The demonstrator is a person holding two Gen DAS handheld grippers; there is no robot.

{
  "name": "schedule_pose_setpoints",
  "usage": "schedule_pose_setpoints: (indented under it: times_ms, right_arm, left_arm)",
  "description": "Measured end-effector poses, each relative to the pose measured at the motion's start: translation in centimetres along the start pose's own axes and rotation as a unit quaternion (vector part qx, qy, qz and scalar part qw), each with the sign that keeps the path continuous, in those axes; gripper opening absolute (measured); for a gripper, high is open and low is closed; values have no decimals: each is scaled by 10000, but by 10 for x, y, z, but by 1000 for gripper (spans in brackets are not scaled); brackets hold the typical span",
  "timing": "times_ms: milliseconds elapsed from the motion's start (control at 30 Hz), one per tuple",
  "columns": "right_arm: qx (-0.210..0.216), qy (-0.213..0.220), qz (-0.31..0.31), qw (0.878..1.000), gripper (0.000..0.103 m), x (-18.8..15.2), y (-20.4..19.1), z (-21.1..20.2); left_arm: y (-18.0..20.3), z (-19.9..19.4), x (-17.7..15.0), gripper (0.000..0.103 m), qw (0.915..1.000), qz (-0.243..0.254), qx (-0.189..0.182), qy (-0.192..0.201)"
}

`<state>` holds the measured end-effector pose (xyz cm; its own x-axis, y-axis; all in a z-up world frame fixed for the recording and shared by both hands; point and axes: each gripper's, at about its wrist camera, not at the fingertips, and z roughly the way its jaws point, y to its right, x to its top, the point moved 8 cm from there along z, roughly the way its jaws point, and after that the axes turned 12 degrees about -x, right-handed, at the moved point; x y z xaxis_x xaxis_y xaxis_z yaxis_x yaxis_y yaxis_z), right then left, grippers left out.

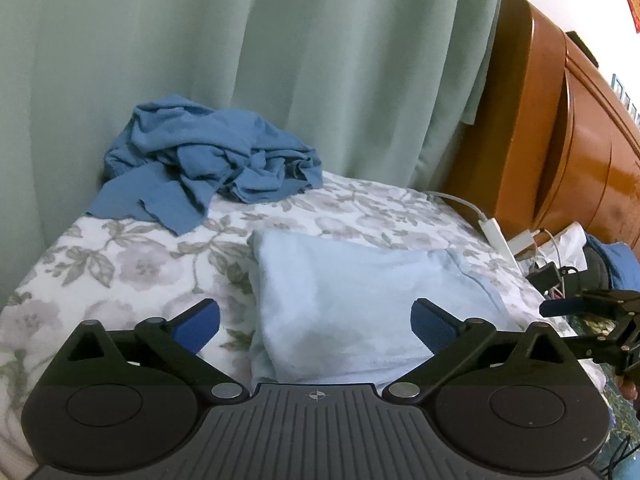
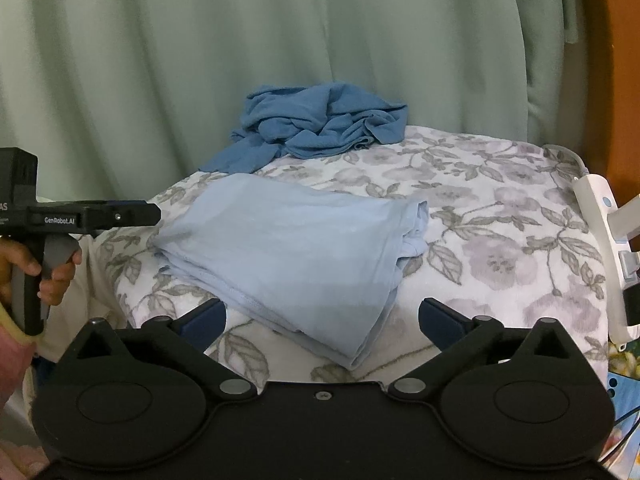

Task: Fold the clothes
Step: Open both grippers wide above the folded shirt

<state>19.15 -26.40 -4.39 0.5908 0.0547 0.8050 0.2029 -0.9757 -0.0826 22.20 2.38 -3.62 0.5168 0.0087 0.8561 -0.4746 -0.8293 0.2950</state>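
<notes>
The light blue garment [image 2: 288, 256] lies folded into a neat flat stack on the flowered bedspread [image 2: 500, 240], in the middle of the right wrist view and at lower centre of the left wrist view. The left claw [image 1: 316, 326] and the right claw [image 2: 322, 322] both stand wide apart with nothing between their blue pads, each poised at the near edge of the stack without touching it. This piece looks finished and let go. Toward the top of both frames, against the green curtain [image 1: 280, 60], a darker blue garment [image 1: 208, 160] sits in a crumpled heap, well apart from the folded one and not yet handled. That heap is probably the next job: both claws would need to reach past the folded stack without dragging it, pinch the bundle at two separate edges, and pull it out flat onto bare bedspread before any fold.
</notes>
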Motion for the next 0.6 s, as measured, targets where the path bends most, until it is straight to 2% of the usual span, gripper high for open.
schedule_pose_setpoints:
  times_ms: [267,467,600]
  right_arm:
    - [-83,88,20,9999,102,5,6,4]
    - [-165,79,233,9996,102,14,17,17]
    - [-194,9,461,9987,102,16,27,30]
  left_arm:
    - [-7,8,4,103,9998,54,181,-45]
    - [-14,16,14,103,9995,15,264,166]
    - [-21,29,16,102,9995,-90,314,-25]
